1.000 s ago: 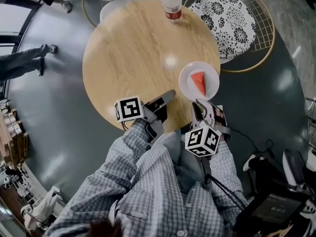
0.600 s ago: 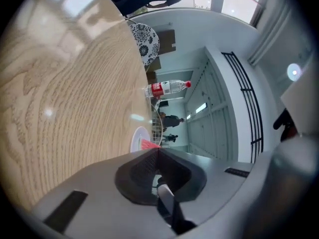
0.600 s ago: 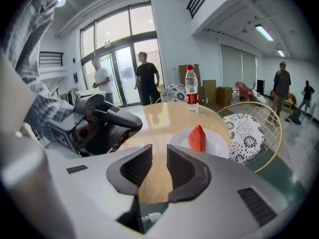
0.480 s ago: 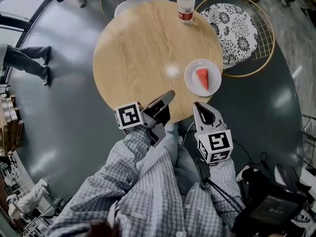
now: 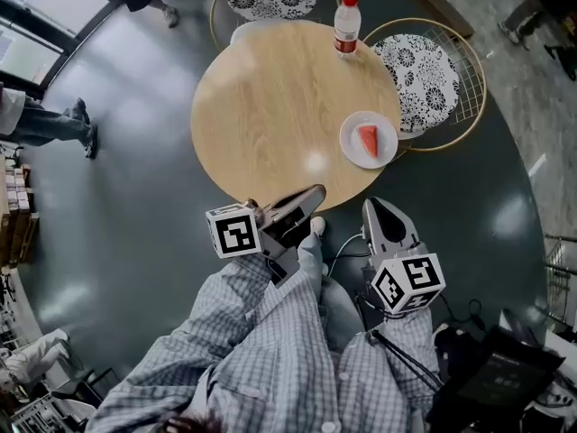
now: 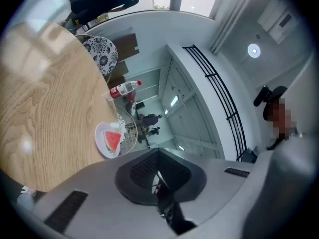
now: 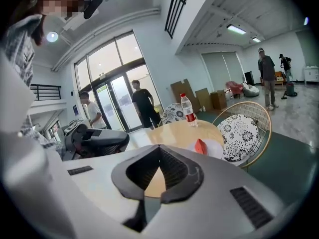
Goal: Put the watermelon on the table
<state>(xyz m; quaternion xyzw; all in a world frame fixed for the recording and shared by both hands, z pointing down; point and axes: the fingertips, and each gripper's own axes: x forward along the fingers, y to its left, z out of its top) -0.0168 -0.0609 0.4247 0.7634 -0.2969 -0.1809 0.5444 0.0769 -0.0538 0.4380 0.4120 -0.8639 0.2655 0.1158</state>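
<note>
Head view, looking steeply down. A round light-wood table (image 5: pixel 270 97) stands on a dark grey floor (image 5: pixel 144 188). A small round white plate (image 5: pixel 350 139) sits near the table's right-hand edge. On this plate lies a red triangular wedge of watermelon (image 5: pixel 367 140), so the fruit rests on the plate and not on the bare wood. At the far rim stands a clear plastic bottle with a red cap and red label (image 5: pixel 346 23). Just beside the plate's side of the table is a gold wire-framed chair with a black-and-white floral cushion (image 5: pixel 431 72).

The left gripper (image 5: pixel 315 192), grey with dark jaws, lies with its tip over the table's near rim. Its own view shows the jaws pressed together with nothing between them. The right gripper (image 5: pixel 373 207) hangs over the floor beside the near rim. Its jaw tips also meet, and it carries nothing. Both grippers are well apart from the plate. Each bears a white cube with black square markers. The person's arms are in pale checked sleeves (image 5: pixel 261 332).
</note>
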